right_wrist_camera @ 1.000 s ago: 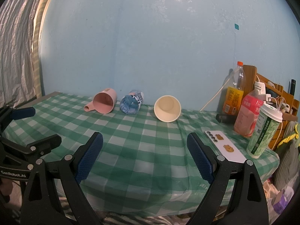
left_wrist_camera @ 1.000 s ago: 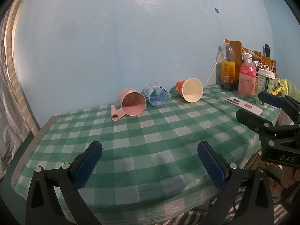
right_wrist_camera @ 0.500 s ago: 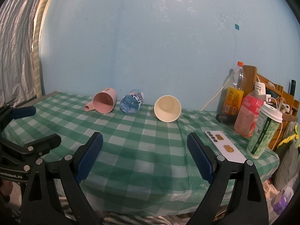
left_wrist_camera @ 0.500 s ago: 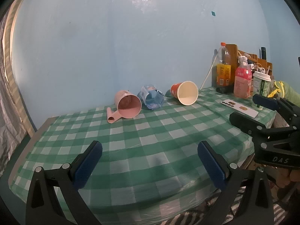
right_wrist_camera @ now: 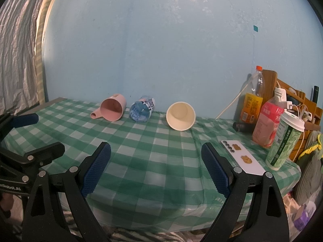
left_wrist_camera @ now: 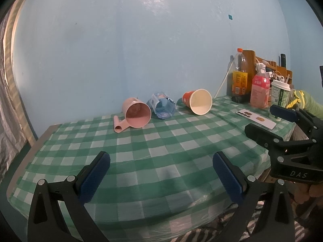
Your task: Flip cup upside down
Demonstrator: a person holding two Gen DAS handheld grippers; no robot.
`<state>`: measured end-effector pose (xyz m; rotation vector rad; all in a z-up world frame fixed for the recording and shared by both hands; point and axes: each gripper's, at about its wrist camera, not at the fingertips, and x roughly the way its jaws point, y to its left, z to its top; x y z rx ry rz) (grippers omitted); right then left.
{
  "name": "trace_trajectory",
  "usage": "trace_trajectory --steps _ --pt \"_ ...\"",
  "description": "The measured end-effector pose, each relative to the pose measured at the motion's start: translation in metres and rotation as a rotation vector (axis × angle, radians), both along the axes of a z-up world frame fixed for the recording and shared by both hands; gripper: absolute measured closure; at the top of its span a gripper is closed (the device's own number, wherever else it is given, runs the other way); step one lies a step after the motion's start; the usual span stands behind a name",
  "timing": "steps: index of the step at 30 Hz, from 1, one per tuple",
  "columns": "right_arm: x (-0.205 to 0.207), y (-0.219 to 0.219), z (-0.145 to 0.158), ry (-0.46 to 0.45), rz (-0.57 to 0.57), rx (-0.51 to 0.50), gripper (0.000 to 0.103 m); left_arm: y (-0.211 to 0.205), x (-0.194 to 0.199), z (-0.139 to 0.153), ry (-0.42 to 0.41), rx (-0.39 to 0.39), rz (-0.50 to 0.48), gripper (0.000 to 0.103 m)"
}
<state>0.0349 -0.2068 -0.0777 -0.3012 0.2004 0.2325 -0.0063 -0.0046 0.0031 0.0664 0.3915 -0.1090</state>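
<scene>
Both of your grippers hover wide apart at the near edge of the table, gripping nothing.

Your left gripper (left_wrist_camera: 161,173) and right gripper (right_wrist_camera: 156,167) each hold their blue-padded jaws spread, well short of the cups. On the green-and-white checked tablecloth (right_wrist_camera: 157,153), three cups lie on their sides in a row near the pale blue wall (right_wrist_camera: 153,50), mouths toward you: a pink plastic mug with a handle (right_wrist_camera: 112,110) on the left, a clear blue-tinted plastic cup (right_wrist_camera: 142,112) just beside it, and a red paper cup with a cream inside (left_wrist_camera: 197,101) further right. Bottles (right_wrist_camera: 251,100) and a lidded green takeaway cup (right_wrist_camera: 282,141) stand at the right.
</scene>
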Motion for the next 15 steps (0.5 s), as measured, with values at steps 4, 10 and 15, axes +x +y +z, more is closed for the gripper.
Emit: trace_trajectory --steps 4,10,15 --pt "-0.0008 0.0002 0.0013 0.002 0.000 -0.001 0.013 0.0006 0.0007 0.0004 0.002 -0.003 0.001 0.000" --pt "0.0007 0.0004 -0.0007 0.002 0.001 -0.003 0.013 0.0007 -0.0003 0.0002 0.003 0.001 0.001 0.000" --pt "0.0013 0.0000 -0.0028 0.002 0.001 -0.004 0.013 0.0006 -0.0008 0.0003 0.006 0.002 -0.002 0.000"
